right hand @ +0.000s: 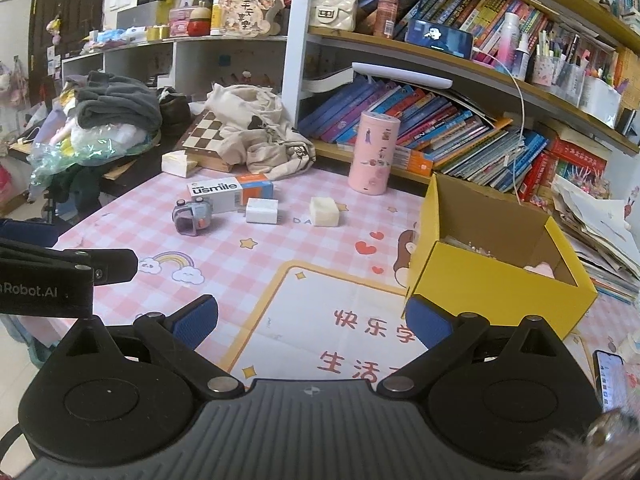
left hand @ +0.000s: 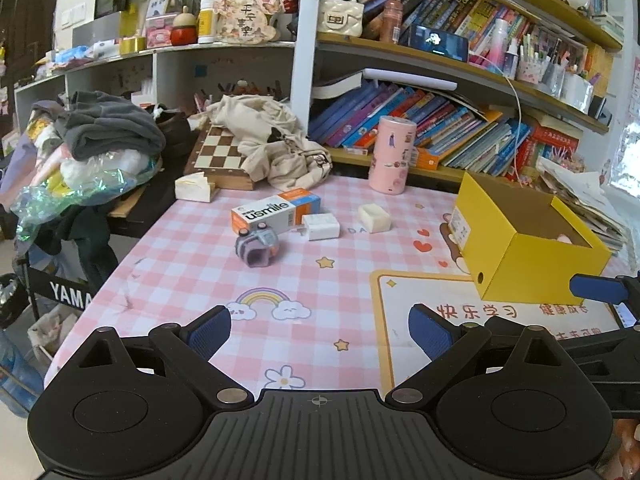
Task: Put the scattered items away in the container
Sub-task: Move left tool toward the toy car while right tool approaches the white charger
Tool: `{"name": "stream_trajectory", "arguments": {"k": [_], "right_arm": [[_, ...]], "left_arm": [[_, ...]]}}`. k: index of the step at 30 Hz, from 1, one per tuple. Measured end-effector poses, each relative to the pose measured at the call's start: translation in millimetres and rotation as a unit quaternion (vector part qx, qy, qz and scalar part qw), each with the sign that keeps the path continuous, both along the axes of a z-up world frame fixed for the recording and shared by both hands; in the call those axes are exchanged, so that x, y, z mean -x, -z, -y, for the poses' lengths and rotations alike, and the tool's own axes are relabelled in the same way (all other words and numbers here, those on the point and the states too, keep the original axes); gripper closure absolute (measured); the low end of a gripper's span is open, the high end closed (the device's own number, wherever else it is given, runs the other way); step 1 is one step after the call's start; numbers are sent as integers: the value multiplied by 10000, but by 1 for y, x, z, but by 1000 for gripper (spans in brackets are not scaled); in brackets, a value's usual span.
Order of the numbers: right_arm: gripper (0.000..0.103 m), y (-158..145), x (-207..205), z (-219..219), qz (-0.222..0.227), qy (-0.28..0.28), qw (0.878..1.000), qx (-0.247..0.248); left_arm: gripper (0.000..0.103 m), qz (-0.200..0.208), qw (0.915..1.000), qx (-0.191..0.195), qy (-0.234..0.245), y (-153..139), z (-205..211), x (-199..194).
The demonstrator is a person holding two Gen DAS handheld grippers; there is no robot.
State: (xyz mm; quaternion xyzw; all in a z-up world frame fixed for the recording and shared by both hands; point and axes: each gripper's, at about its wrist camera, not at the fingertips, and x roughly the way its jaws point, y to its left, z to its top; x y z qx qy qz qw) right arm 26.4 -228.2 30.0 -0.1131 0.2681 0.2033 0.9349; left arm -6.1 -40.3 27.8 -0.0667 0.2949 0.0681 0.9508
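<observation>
Both claws hover low over the near edge of the desk (left hand: 192,264), each spread wide with nothing between the blue pads: left claw (left hand: 320,334), right claw (right hand: 312,322). Desk covered in pink checked cloth with rainbow and star prints. Yellow box (left hand: 532,276), open-topped, sits at the right of the desk; something pale and pinkish lies inside, too hidden to identify. Scattered items lie well apart from it, toward the far left: orange-and-white usmile carton (left hand: 276,211), a grey-purple toy camera (left hand: 257,248) just in front of the carton, a white block (left hand: 321,226) touching or just beside the carton's right end (cannot tell which), and a cream block (left hand: 374,218) to the right of that. Pink cylinder (left hand: 392,155) stands upright at the far edge, near the bookshelf. A chessboard (left hand: 218,152) under crumpled beige cloth lies far left.
</observation>
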Motion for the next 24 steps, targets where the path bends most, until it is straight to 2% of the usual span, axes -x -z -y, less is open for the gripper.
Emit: {"name": "stream_trajectory", "arguments": {"k": [9, 16, 24], "right_arm": [[2, 4, -14, -8, -78, -227, 9997, -7], [2, 8, -42, -17, -167, -400, 9990, -66], [2, 12, -80, -31, -311, -574, 9979, 1]], "left_arm": [[6, -78, 9998, -10, -197, 3, -5, -8], [6, -127, 9991, -109, -400, 3, -11, -28], [6, -240, 9980, -44, -579, 9, -23, -55]]}}
